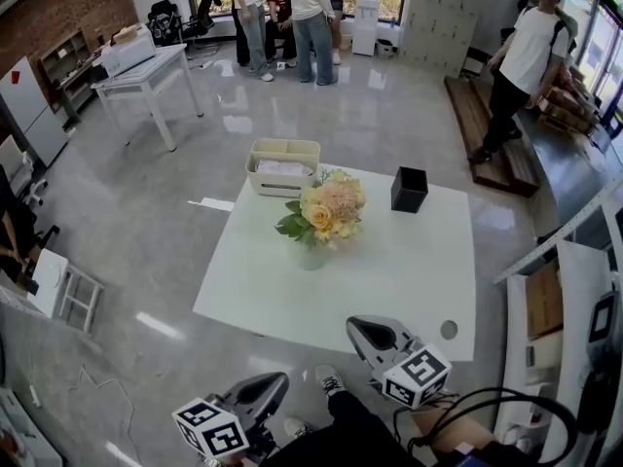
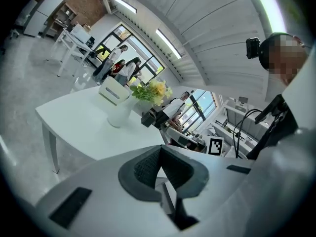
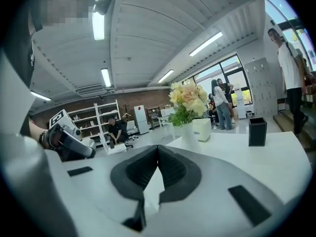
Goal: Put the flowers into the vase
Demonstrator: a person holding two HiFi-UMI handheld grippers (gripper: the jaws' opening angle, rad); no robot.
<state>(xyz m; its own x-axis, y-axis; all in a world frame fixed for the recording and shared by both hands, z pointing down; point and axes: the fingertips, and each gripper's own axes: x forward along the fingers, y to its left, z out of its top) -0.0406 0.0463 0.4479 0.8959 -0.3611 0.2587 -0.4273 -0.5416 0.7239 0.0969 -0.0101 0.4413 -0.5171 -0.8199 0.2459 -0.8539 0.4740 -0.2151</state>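
From the head view, our left tool [image 1: 273,385] sits low at the left, off the near edge of the white tabletop [image 1: 409,270], its marker cube toward us. Its own view looks along its ribbed dark pads, which are pressed together with nothing between them: clenched and empty. That view also shows, side-on, what the head view only shows from above: the smooth white vase [image 2: 120,113] with its rounded belly, standing upright on the tabletop. The flowers [image 1: 329,209] are already in the vase, near the middle of the tabletop: a soft cluster of cream, peach and yellow blooms over green leaves. Just behind them is a cream rectangular basket [image 1: 282,166] with compartments, and to the right, well apart, a black square box [image 1: 409,189], open at the top. A small round hole shows in the tabletop near its right front corner, seen from the head view alone. Our right tool [image 1: 362,329] hovers at the near edge, right of centre; its own view shows its pads closed on each other, empty, with the flowers straight beyond.
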